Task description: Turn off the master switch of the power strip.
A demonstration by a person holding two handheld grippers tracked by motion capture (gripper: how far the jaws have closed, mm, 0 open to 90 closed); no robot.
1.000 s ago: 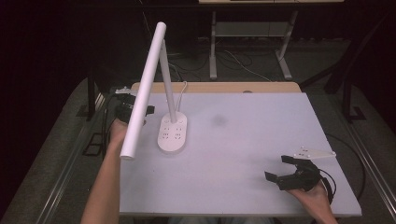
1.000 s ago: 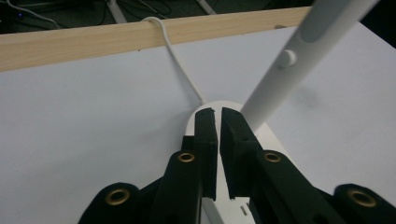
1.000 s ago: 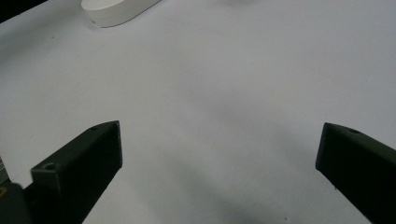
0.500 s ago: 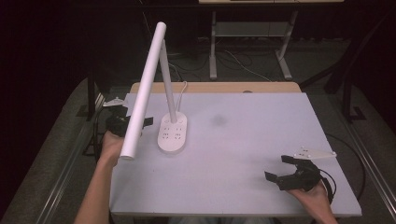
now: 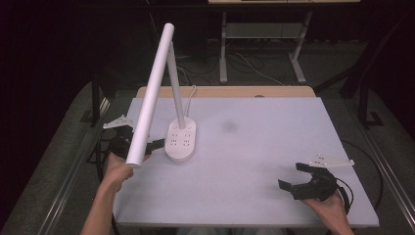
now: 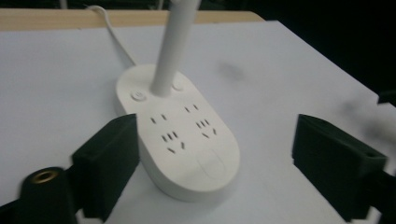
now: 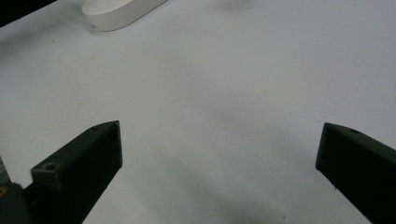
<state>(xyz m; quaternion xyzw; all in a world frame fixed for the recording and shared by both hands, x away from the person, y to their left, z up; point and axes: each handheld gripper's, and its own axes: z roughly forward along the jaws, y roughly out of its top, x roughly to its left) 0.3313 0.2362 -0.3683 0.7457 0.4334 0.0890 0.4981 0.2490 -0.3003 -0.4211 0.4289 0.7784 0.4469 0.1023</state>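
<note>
Nearest, the right gripper (image 5: pixel 304 183) rests at five o'clock on the table (image 5: pixel 264 147), jaws wide, holding nothing. At nine o'clock the left gripper (image 6: pixel 215 154), equally spread and empty, frames the lamp base (image 6: pixel 180 140). Likely aim: its button (image 6: pixel 138 95). Narrow the jaws, press squarely, avoid the stem (image 6: pixel 170 51) beyond.

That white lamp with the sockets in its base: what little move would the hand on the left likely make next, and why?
Probably ease the left gripper forward and close it on the lamp base. Its jaws stand open on either side of the base's near end, not touching it, while the right gripper rests open far off.
</note>
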